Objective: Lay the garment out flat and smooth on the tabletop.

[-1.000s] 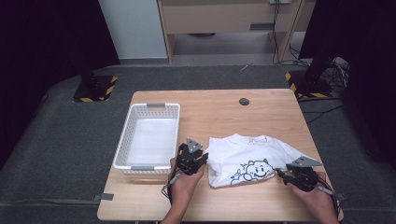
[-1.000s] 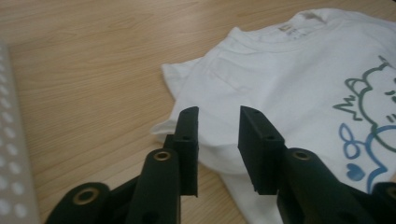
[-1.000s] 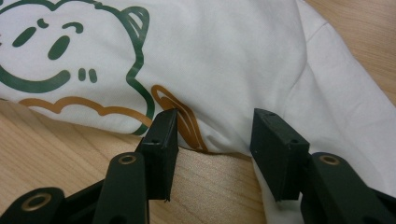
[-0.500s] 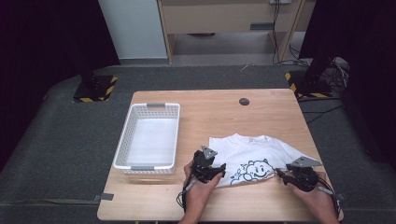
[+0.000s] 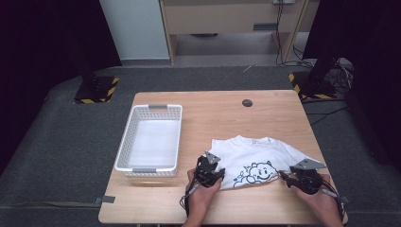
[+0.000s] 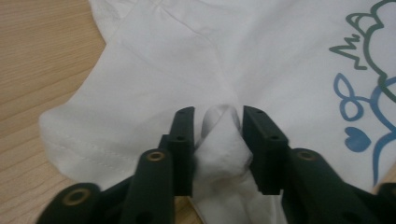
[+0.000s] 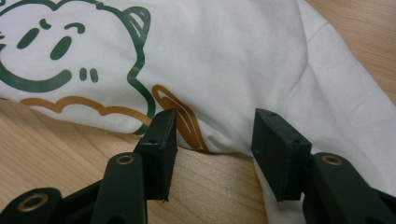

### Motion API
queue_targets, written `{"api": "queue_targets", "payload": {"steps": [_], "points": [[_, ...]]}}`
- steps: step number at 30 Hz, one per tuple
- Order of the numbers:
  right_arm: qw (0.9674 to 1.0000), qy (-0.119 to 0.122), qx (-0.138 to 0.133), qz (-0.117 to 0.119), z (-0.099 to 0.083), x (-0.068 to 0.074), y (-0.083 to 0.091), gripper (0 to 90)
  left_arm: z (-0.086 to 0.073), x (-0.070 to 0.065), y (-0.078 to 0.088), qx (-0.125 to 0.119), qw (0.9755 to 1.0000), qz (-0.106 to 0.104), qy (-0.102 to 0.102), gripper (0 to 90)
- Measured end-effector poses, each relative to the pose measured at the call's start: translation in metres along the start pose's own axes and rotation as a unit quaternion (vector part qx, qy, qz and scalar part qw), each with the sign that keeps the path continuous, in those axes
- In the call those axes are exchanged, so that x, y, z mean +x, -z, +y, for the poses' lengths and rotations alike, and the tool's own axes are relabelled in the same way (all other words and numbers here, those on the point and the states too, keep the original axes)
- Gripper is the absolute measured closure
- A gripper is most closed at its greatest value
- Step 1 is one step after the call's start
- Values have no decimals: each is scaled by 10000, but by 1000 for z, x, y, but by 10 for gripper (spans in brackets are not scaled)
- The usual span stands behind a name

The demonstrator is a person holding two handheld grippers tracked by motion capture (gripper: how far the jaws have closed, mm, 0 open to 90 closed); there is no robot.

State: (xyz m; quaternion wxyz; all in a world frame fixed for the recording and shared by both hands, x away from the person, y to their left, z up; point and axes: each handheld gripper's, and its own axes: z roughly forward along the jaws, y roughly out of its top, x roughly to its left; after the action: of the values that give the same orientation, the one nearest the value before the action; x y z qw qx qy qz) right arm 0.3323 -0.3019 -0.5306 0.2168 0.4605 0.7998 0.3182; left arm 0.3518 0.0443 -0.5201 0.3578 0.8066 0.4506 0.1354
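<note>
Lying flat on the table's (image 5: 227, 118) near right part, the white T-shirt (image 5: 255, 158) runs its long axis left to right, collar away from the person, white basket (image 5: 150, 139) beside it. Left gripper (image 5: 211, 173) and right gripper (image 5: 288, 177) sit at its near edge, forearms low.

Left gripper view: jaws have just been closing, pinching a bunched fold.

Right gripper view: jaws spread, hem between, not pressed. Cartoon print facing up.

Looks like a lab or studio setup. Black curtains (image 5: 42, 42), stand bases with hazard tape (image 5: 97, 90), loose cables (image 5: 288, 42) beyond the table (image 5: 213, 113).
</note>
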Motion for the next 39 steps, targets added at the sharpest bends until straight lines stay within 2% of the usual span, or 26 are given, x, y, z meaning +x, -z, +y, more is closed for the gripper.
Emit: {"api": "queue_targets", "payload": {"steps": [3,7,12,17,22,26,29,31,34,36,37,39], "points": [[10000,1,0,3,0,0,0,500,-1,2,7,-58,9999,-68,-47,773],[10000,2,-2,6,0,0,0,499,0,2,18,-146,9998,-111,-102,786],[10000,-15,-12,14,0,0,0,500,-5,4,24,-126,9997,-162,-121,783],[10000,-33,0,17,0,-1,0,500,-11,7,26,-106,9998,-138,-59,731],[10000,-41,13,11,0,-1,0,501,-15,9,32,-60,9999,-106,-89,716],[10000,-38,15,15,0,-1,0,501,-20,9,36,47,9998,-111,-170,717],[10000,-37,20,8,0,0,0,500,-25,13,38,156,9997,-39,-204,689],[10000,-33,22,6,0,0,0,500,-28,14,42,136,9998,-34,-147,681],[10000,45,64,26,1,2,1,454,-27,12,50,64,9998,48,-183,636],[9999,86,76,38,1,2,2,432,-26,11,53,41,9997,89,-227,571],[9999,109,99,75,2,2,3,409,-24,9,57,12,9996,106,-245,571],[9994,351,-23,48,8,5,13,351,-20,4,62,-68,9994,26,-344,507]]}}
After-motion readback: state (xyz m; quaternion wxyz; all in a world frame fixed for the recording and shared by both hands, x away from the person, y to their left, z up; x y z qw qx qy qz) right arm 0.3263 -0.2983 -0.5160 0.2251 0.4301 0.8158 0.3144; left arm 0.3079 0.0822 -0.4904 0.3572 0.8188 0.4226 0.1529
